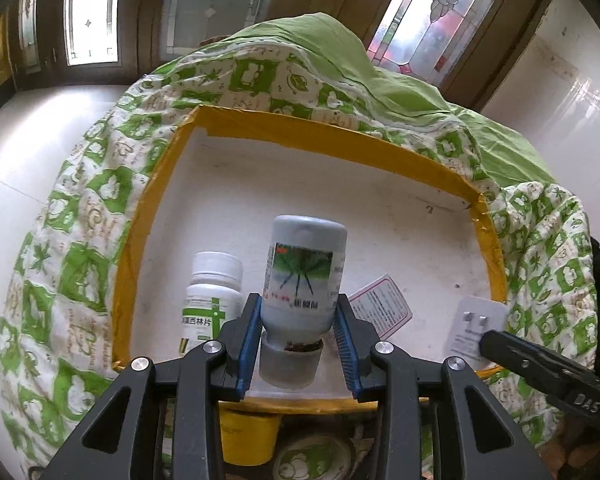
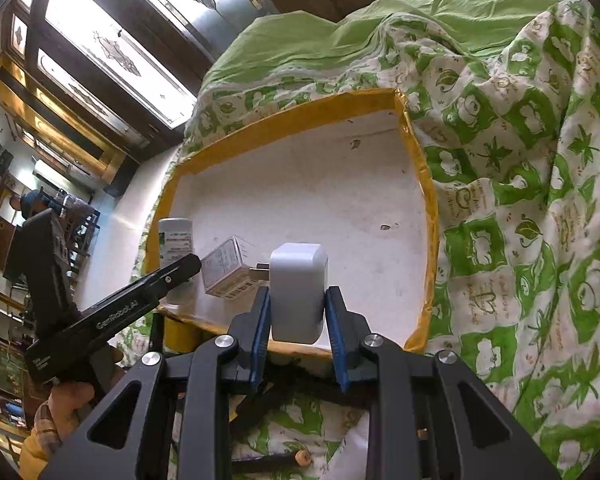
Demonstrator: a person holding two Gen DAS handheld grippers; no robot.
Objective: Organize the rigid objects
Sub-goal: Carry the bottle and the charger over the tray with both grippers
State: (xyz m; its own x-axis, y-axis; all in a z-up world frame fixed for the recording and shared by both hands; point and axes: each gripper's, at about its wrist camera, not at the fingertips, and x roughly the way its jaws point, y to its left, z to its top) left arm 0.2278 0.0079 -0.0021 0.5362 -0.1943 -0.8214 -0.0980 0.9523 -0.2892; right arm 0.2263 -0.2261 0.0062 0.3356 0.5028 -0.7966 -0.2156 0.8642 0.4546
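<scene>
My left gripper [image 1: 298, 322] clamps a grey bottle [image 1: 302, 276] upside down at frame centre; my right gripper [image 2: 296, 312], arm lettered "GenRobot.AI", clamps a white charger [image 2: 298, 292].

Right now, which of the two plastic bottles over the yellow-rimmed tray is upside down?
The grey bottle with the mosquito picture, clamped in the left gripper, cap pointing down. The white pill bottle stands upright, cap up.
</scene>
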